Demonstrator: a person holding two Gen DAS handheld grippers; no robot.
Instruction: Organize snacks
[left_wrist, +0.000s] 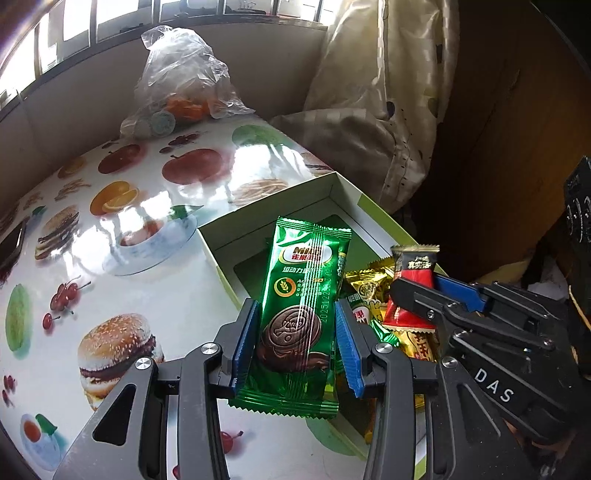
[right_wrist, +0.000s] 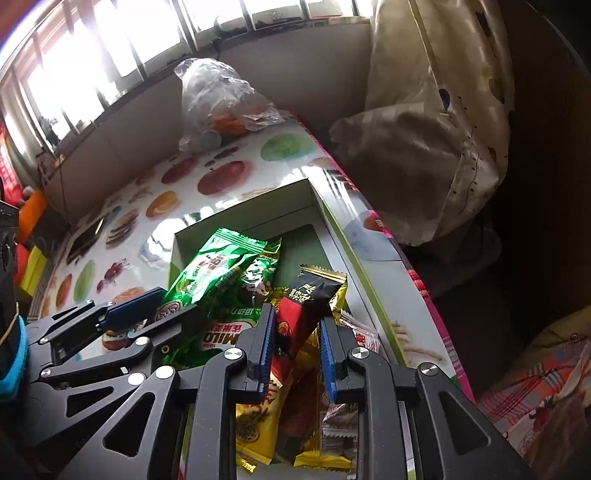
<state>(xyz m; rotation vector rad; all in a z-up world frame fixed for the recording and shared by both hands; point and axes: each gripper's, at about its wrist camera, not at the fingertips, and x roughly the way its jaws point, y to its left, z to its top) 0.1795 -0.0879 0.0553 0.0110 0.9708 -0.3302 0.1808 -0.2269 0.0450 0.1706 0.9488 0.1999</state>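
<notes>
My left gripper (left_wrist: 298, 325) is shut on a green Milo biscuit packet (left_wrist: 303, 295) and holds it over the open white box (left_wrist: 280, 201); it also shows in the right wrist view (right_wrist: 218, 266). My right gripper (right_wrist: 295, 325) is shut on a red and black snack packet (right_wrist: 306, 306), also seen in the left wrist view (left_wrist: 412, 291), above the box (right_wrist: 240, 216). Several gold, green and white snack packets (right_wrist: 258, 417) lie in the box's near end. The two grippers are side by side, left gripper to the left.
The box lies on a table with a fruit-and-burger print cloth (left_wrist: 110, 229). A clear plastic bag with oranges (left_wrist: 181, 85) stands at the far edge. A dark phone (left_wrist: 11, 243) lies far left. Beige cloth (left_wrist: 373, 110) hangs right of the table.
</notes>
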